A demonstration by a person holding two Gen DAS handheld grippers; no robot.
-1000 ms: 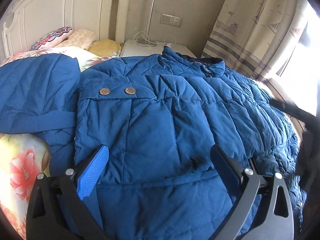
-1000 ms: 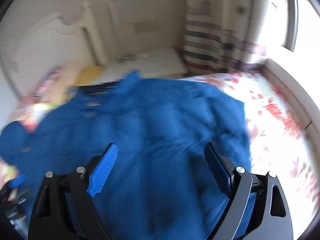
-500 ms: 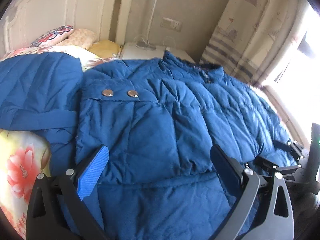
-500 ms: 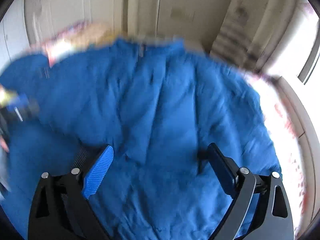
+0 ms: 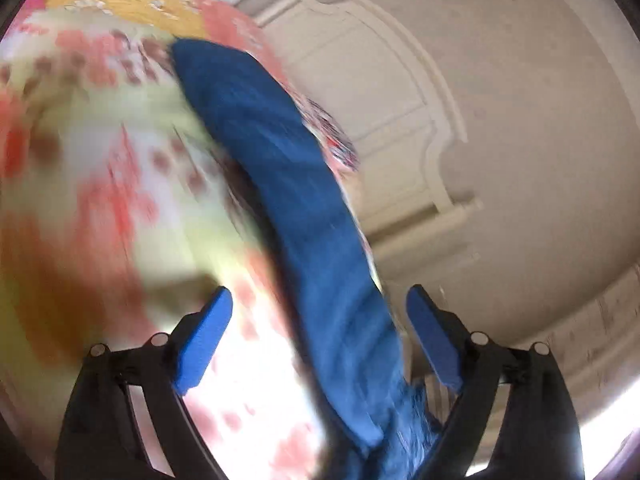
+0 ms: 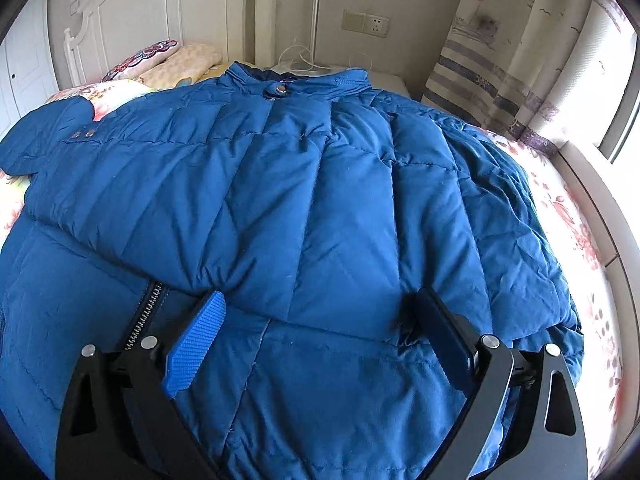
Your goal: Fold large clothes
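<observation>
A large blue quilted jacket (image 6: 320, 180) lies front up on the bed, collar toward the headboard, zipper (image 6: 144, 316) showing at the lower left. My right gripper (image 6: 320, 296) stands open low over the jacket's lower front, nothing pinched between its fingers. The left wrist view is rolled and blurred: the jacket's blue sleeve (image 5: 280, 160) runs lengthwise between the fingers of my left gripper (image 5: 319, 292). Its jaws are closing, with gaps still showing on both sides of the sleeve.
A floral bedsheet (image 5: 100, 160) lies under the sleeve. A white headboard (image 6: 160, 8), pillows (image 6: 160, 52), a white nightstand (image 6: 384, 80) with cables and a striped curtain (image 6: 500, 60) stand behind the bed. A window ledge (image 6: 592, 184) runs along the right.
The left view swung off the jacket's front and rolled sideways onto the sleeve over the floral sheet; its jaws narrowed. The right view went from blurred to steady, low over the jacket.
</observation>
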